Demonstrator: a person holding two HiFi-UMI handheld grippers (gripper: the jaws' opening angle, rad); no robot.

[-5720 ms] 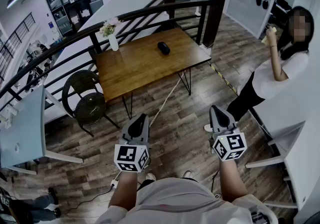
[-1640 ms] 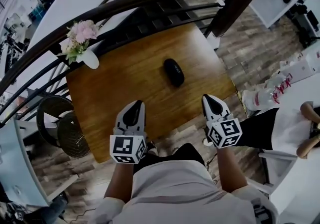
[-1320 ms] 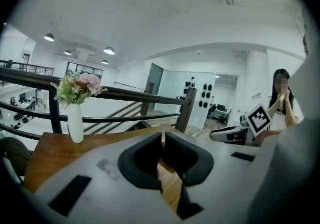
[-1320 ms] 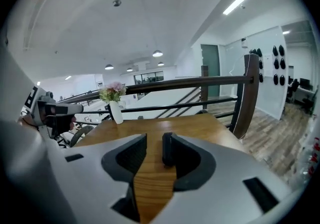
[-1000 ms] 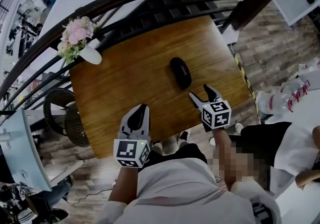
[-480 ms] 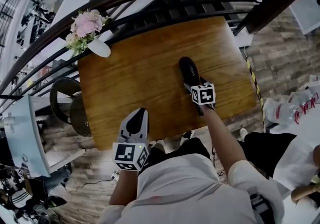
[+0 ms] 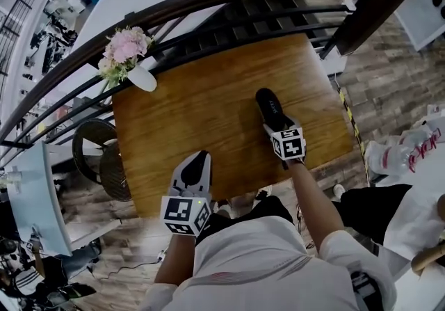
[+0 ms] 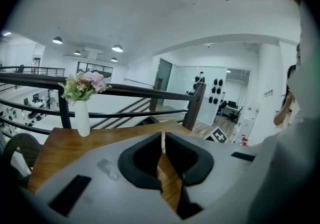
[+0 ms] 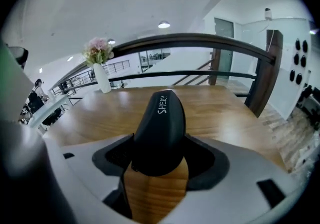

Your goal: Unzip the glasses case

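The case [image 7: 270,104] lay on the worktop [image 7: 188,122], still zipped; the right gripper [image 7: 279,129] had just been closing on its near end, pads touching it; the left gripper [image 7: 195,167] was shut and empty; all the unzipping was left.

A light grey short-sleeved shirt [image 7: 257,261] is worn, crossed low down by a thin reddish line. A black-and-white patterned patch [image 7: 361,289] is seen by its right sleeve [image 7: 338,250]. The left tongs [image 7: 197,158] and right tongs [image 7: 274,124] are shelled in pale grey plastic, with rounded black pads [image 8: 142,160] lining the jaws. Each is topped by a white cube [image 7: 185,215] printed with black square markers.
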